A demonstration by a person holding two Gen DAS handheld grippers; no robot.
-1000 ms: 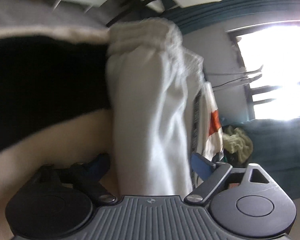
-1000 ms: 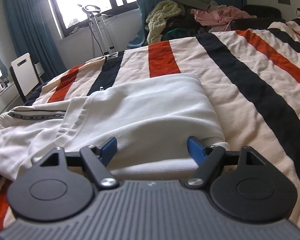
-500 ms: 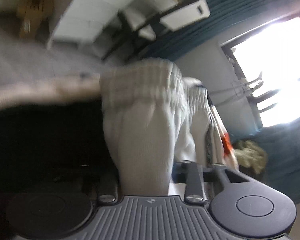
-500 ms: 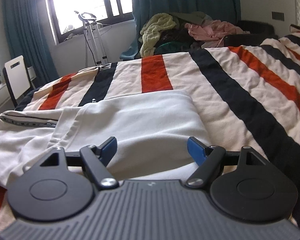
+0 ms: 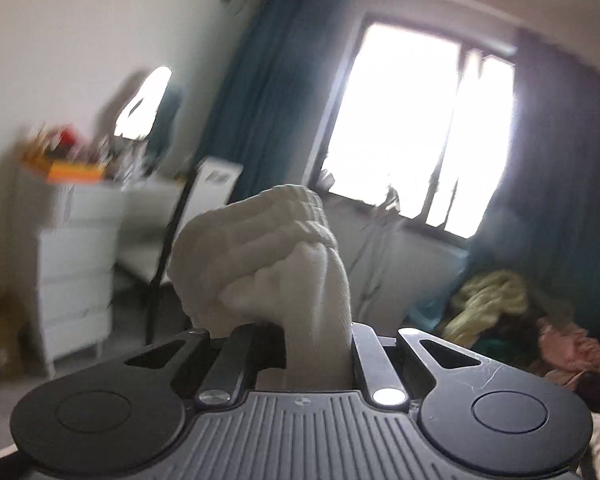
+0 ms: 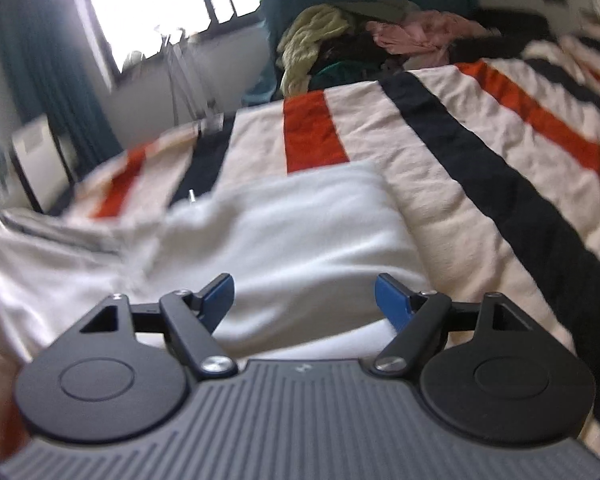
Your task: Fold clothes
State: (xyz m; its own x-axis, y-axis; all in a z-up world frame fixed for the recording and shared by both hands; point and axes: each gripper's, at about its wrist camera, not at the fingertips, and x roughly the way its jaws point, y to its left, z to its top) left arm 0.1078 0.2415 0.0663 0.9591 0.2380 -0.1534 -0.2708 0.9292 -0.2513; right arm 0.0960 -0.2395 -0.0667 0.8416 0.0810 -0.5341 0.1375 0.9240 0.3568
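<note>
A white garment (image 6: 292, 236) lies partly folded on the striped bedspread (image 6: 480, 168). In the left wrist view my left gripper (image 5: 316, 344) is shut on a bunched white cuff or waistband end (image 5: 276, 252) of that garment, lifted into the air and sticking up in front of the camera. Its blue pads are hidden by the cloth. In the right wrist view my right gripper (image 6: 304, 296) hovers open just over the garment's near folded edge, its blue pads (image 6: 392, 300) wide apart with the cloth below them, not pinched.
A heap of yellow-green and pink clothes (image 6: 364, 28) sits beyond the bed's far edge by the teal curtains (image 5: 268, 92). A white chest of drawers (image 5: 72, 264) and a chair (image 5: 216, 176) stand left of the window (image 5: 412, 120).
The left gripper closed on the white cloth, rolled upright and rose, so its view swung from the bed to the room. The right gripper barely shifted and stays open.
</note>
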